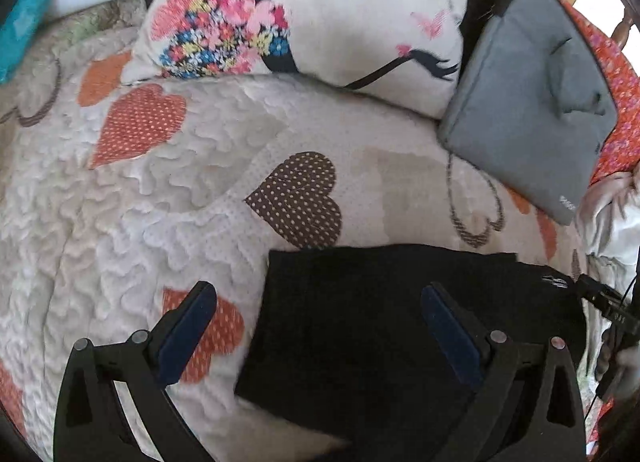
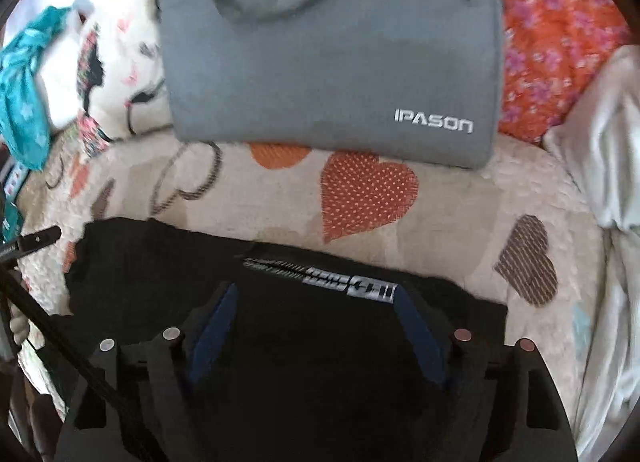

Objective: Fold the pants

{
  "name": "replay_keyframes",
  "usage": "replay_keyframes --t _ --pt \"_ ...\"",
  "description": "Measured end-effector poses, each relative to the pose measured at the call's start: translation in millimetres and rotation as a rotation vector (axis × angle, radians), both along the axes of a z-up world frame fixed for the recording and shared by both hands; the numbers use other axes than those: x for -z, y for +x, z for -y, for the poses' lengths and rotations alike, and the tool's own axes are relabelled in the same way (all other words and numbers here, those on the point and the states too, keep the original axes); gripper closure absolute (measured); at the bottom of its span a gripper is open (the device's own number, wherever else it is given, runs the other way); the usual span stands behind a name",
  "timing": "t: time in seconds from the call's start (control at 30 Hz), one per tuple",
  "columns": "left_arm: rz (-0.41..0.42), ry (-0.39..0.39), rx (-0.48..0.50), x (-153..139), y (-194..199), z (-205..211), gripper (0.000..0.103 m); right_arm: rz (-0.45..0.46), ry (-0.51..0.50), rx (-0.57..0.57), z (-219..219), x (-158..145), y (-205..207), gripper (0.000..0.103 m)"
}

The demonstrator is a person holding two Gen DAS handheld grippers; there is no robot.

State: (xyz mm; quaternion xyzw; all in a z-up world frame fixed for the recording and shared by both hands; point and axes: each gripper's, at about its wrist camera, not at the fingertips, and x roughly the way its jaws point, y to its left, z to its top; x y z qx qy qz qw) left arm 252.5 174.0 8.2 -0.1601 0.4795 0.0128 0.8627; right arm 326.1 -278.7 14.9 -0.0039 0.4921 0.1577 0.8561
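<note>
The black pants (image 1: 372, 326) lie folded into a compact rectangle on a cream quilt with heart patches (image 1: 140, 197). My left gripper (image 1: 320, 294) is open above the pants' left edge, its left finger over the quilt, its right finger over the black cloth; it holds nothing. In the right wrist view the pants (image 2: 288, 326) show a silver printed logo near their far edge. My right gripper (image 2: 314, 294) is open over the pants, fingers wide apart and empty.
A grey IPASON laptop bag (image 2: 332, 53) lies just beyond the pants; it also shows in the left wrist view (image 1: 532, 101). A printed cushion (image 1: 312, 9) sits at the back. Orange floral fabric (image 2: 560, 41) and white cloth (image 2: 608, 141) lie at the right. Teal cloth (image 2: 24, 93) lies at the left.
</note>
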Motion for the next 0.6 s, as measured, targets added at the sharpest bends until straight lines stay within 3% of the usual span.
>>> replay_keyframes --t 0.4,0.6 --pt "-0.027 -0.010 0.055 35.7 47.1 6.3 0.001 -0.093 0.015 0.073 47.2 29.6 46.1 0.020" --pt "-0.018 -0.104 0.141 37.9 62.6 24.0 0.001 -0.099 0.018 0.033 43.2 37.1 45.7 0.017"
